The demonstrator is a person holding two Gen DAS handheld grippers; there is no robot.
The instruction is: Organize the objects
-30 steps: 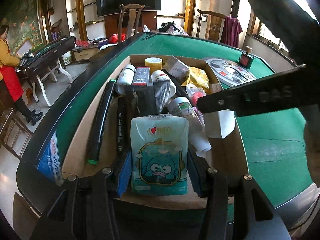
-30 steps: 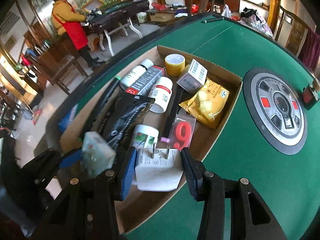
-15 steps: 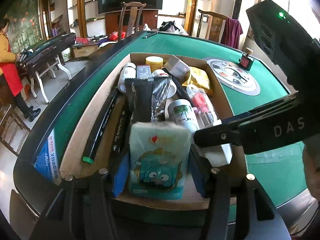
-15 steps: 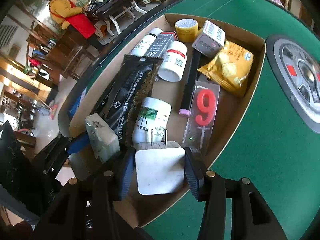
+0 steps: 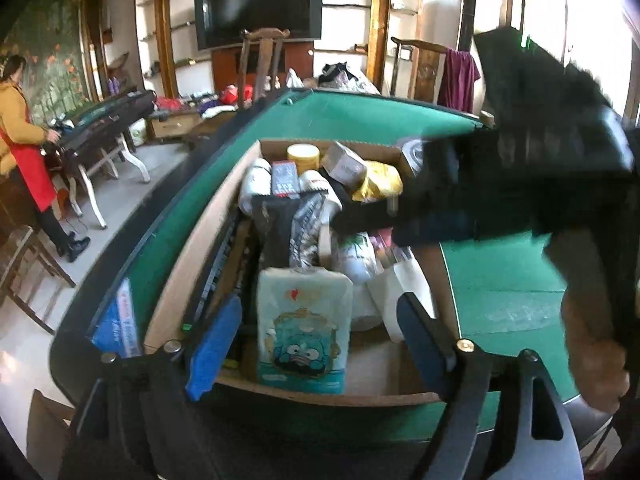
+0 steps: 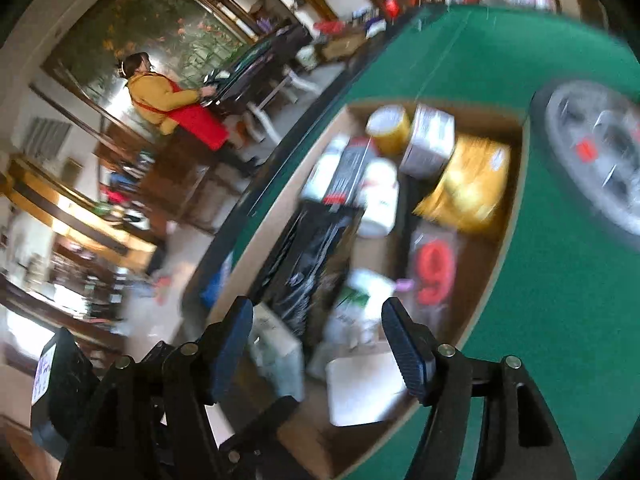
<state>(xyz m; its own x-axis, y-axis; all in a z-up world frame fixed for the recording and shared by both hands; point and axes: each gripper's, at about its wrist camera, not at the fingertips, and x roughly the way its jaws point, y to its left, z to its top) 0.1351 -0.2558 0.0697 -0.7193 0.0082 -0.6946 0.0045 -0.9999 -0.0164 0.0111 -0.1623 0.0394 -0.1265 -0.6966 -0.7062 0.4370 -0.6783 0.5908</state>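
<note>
Candle (image 6: 434, 274) shows plainly only from right wrist.

Matt green felt tabletop (image 5: 496, 276) bears a plain brown cardboard box (image 5: 192, 256); inside, a glossy plastic-wrapped cartoon tissue pack (image 5: 302, 332).

A woman in a yellow coat and red apron (image 5: 22, 148) stands at the far left by a dark table with white legs (image 5: 106, 128). A big black TV (image 5: 258, 10) hangs on the back wall. Two wooden chairs (image 5: 260, 60) stand behind the green worktop (image 5: 360, 114); a purple cloth (image 5: 458, 80) hangs on one.
</note>
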